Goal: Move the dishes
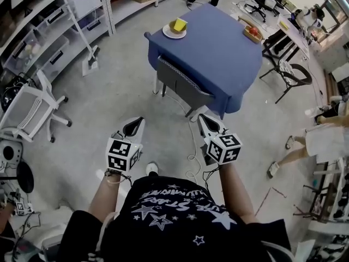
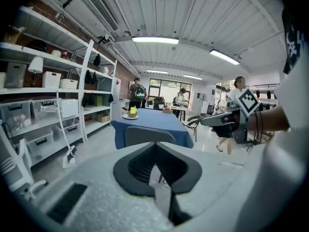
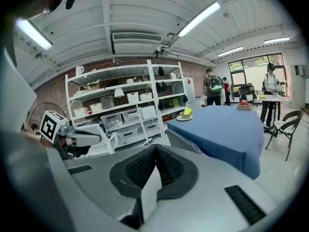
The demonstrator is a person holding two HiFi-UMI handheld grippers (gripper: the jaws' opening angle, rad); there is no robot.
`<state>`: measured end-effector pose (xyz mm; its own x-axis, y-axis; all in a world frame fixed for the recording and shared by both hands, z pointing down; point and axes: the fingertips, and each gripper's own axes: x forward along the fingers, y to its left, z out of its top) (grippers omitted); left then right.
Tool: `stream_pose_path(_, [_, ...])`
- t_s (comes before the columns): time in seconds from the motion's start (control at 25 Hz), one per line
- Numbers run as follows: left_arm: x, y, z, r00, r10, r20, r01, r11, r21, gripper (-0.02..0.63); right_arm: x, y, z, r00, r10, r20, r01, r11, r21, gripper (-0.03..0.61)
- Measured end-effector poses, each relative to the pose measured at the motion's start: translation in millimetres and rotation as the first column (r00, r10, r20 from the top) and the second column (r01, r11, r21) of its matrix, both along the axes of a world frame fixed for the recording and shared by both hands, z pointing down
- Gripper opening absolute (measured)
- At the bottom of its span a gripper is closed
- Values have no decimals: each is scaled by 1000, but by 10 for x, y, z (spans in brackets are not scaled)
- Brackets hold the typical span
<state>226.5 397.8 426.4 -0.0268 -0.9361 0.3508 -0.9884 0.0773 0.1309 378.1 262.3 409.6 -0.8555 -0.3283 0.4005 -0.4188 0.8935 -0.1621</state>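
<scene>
Both grippers hang low in front of the person, well apart from the blue table (image 1: 218,59). The left gripper (image 2: 155,148) has its jaws pressed together on nothing, and so does the right gripper (image 3: 154,150); both point toward the table. A round white plate (image 1: 174,33) lies flat at the table's far left corner, with a yellow cup (image 1: 179,24) upright on it, mouth up. A basket (image 1: 252,33) of red fruit sits at the far right edge. A grey chair (image 1: 180,83) is tucked against the near side.
</scene>
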Motion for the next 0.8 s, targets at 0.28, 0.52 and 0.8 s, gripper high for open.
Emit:
stream_pose_path(0.28, [-295, -109, -136, 1000, 14, 28, -15, 999, 33, 20, -291, -93, -13, 1000, 23, 1, -23, 1000, -3, 68])
stream_pose_path(0.52, [-381, -222, -99, 1000, 10, 8, -10, 1000, 29, 20, -526, -225, -23, 1000, 13, 27, -12, 999, -32, 194])
stream_pose_path(0.8, [-772, -420, 50, 999, -34, 14, 34, 999, -15, 20, -970, -664, 151, 998, 27, 53, -22, 997, -79, 345])
